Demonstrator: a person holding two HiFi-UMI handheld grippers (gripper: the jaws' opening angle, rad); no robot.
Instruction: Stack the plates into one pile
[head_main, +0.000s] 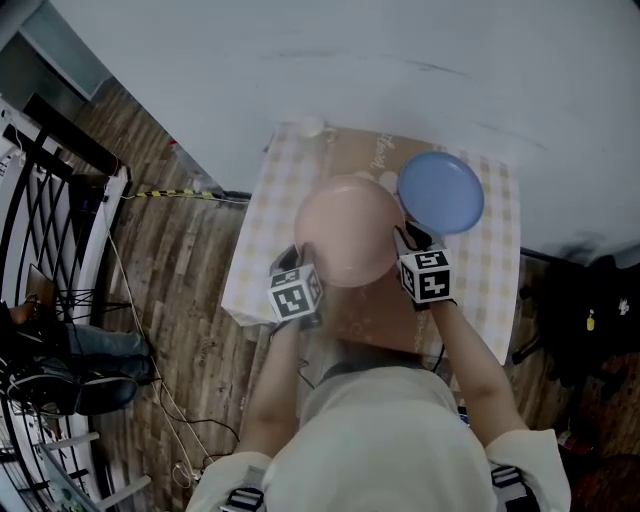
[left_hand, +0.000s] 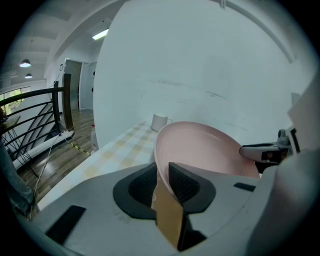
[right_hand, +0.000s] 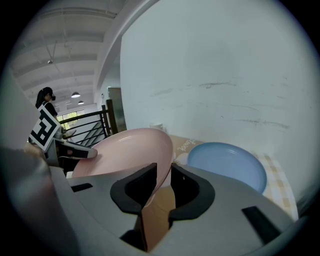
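A pink plate (head_main: 348, 228) hangs above the table, held by both grippers at opposite rims. My left gripper (head_main: 301, 262) is shut on its left rim, and the rim runs between the jaws of the left gripper (left_hand: 162, 176) in the left gripper view. My right gripper (head_main: 405, 243) is shut on the right rim, as the pink plate (right_hand: 125, 152) shows between the jaws of the right gripper (right_hand: 162, 182). A blue plate (head_main: 440, 192) lies flat on the table to the right, also seen as the blue plate (right_hand: 227, 164) in the right gripper view.
The small table (head_main: 492, 262) has a checked cloth and a brown mat, and stands against a white wall. A white mug (head_main: 311, 127) sits at its far left corner, the same mug (left_hand: 160, 121) showing beyond the plate. A black railing (head_main: 45, 240) and cables lie on the wooden floor at left.
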